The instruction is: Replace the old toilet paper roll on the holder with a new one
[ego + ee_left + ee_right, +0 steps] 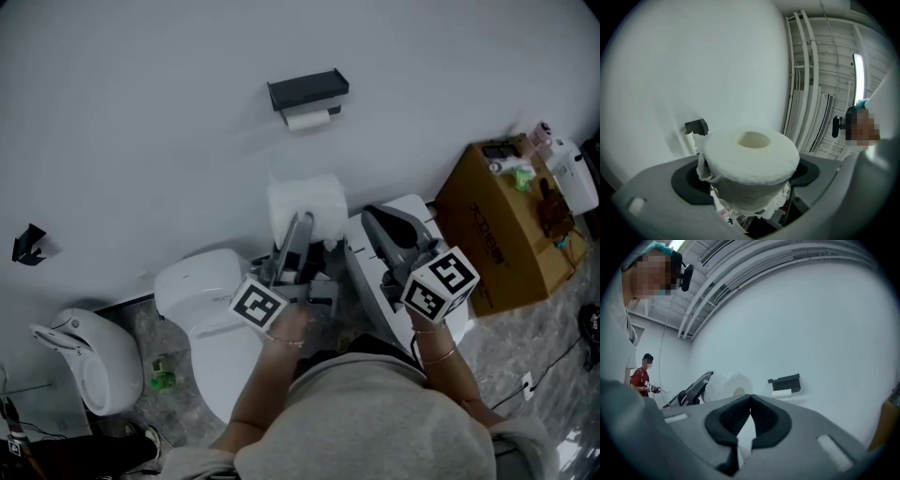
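Against plain white wall (141, 112): black holder (307, 90), small old roll (307, 119) slung beneath, long axis level along the wall. In left gripper (298, 228): new roll (306, 208), clamped across its sides, core hole uppermost in the left gripper view. Right gripper (373, 217): pressed fully closed, nothing held. Holder well apart, ahead of and above both sets of jaws. Empty right side judged the one to clear the old roll first.

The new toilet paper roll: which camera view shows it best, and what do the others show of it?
The left gripper view: the new toilet paper roll fills the middle, close up, core hole visible. The head view shows it from above, smaller. The right gripper view shows it small, its lower part hidden.
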`<state>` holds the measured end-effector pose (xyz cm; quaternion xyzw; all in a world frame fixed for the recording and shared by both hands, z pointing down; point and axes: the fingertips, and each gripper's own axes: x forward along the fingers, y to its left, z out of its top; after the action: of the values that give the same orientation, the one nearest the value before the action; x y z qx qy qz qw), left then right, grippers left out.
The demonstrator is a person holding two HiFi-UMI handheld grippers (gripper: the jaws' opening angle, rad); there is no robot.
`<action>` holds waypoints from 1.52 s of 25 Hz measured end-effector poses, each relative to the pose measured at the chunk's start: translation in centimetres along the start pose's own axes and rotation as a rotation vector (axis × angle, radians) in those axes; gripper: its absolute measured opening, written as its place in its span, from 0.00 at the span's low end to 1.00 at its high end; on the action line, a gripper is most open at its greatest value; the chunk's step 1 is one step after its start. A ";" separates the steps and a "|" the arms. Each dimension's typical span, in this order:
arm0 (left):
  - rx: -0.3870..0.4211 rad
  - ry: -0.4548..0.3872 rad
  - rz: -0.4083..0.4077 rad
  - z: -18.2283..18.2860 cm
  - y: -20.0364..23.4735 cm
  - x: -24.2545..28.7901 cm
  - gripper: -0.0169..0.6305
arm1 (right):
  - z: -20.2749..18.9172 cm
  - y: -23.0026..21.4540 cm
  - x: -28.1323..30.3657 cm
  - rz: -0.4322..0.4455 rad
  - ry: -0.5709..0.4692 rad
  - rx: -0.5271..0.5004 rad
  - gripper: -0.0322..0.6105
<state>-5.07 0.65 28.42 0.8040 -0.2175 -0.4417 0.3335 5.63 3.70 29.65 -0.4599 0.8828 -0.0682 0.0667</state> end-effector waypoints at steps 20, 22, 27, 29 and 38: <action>-0.018 -0.004 0.110 0.1 8.6 4.5 0.75 | -2.9 -6.7 6.7 0.047 0.061 0.090 0.05; -0.017 0.002 0.112 0.7 9.5 5.0 0.75 | -2.7 -7.2 8.2 0.047 0.062 0.100 0.05; -0.027 0.011 0.127 2.4 12.5 6.3 0.75 | -3.1 -7.7 12.3 0.071 0.079 0.126 0.05; -0.038 0.008 0.129 3.2 13.6 6.9 0.75 | -3.5 -8.1 13.7 0.073 0.093 0.139 0.05; -0.068 0.025 0.149 5.7 18.2 8.7 0.75 | -3.6 -11.7 18.6 0.004 0.031 0.239 0.05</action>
<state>-6.50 -19.37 34.55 0.7794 -0.2573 -0.4126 0.3951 3.82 -18.05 34.29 -0.4460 0.8702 -0.1799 0.1075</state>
